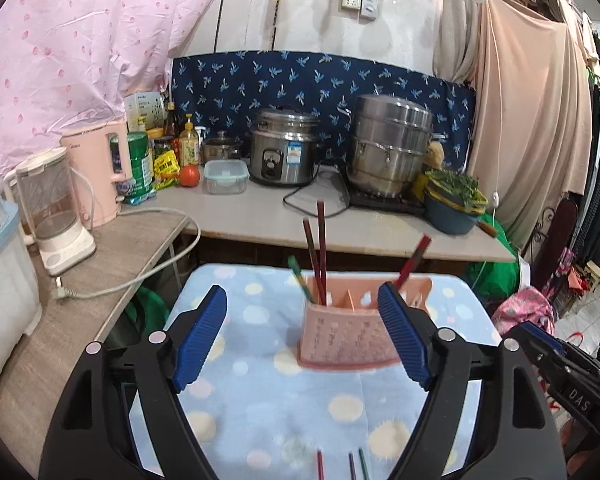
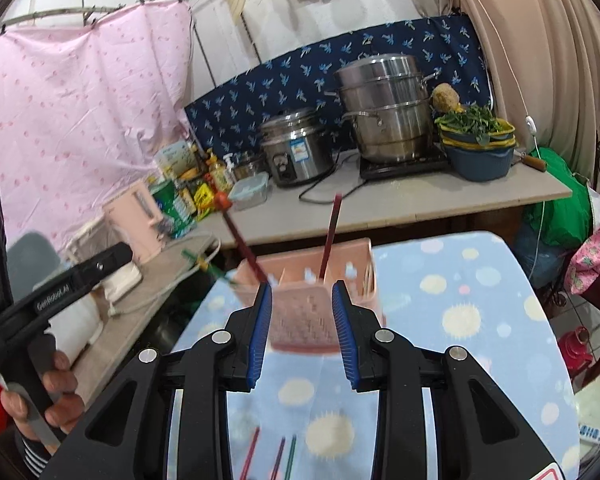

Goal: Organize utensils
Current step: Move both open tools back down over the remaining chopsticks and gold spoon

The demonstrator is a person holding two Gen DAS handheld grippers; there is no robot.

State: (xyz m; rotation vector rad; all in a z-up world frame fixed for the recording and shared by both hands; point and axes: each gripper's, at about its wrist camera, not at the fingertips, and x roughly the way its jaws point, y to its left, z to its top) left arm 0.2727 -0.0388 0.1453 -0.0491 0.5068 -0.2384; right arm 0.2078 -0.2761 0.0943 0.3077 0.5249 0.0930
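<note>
A: Where is the pink holder (image 1: 350, 330) standing?

B: Upright on the table with the blue dotted cloth (image 1: 260, 400), toward its far edge; in the left wrist view it sits just ahead of the left gripper (image 1: 302, 334), nearer the right-hand finger than the other.

A: And what is in it?

B: Two dark red chopsticks (image 1: 318, 248) stand side by side in the left compartment, with a green one (image 1: 298, 276) leaning out over the left rim; another red chopstick (image 1: 414, 258) leans out of the right compartment.

A: The jaws?

B: The left gripper's jaws stand wide apart with nothing between them; the right gripper (image 2: 302, 332) has its jaws partly apart, also empty, and the holder lies straight ahead in the gap beyond them, not touched.

A: Anything loose on the cloth?

B: Yes; a red chopstick (image 2: 250, 454), a purple one (image 2: 278, 458) and a green one (image 2: 291, 456) lie near the table's near edge, beneath the grippers.

A: Behind the table?

B: A counter (image 1: 260, 216) with a rice cooker (image 1: 284, 148) and a steel steamer pot (image 1: 388, 144); a person's hand (image 2: 56, 392) grips the other tool at the left edge of the right wrist view.
</note>
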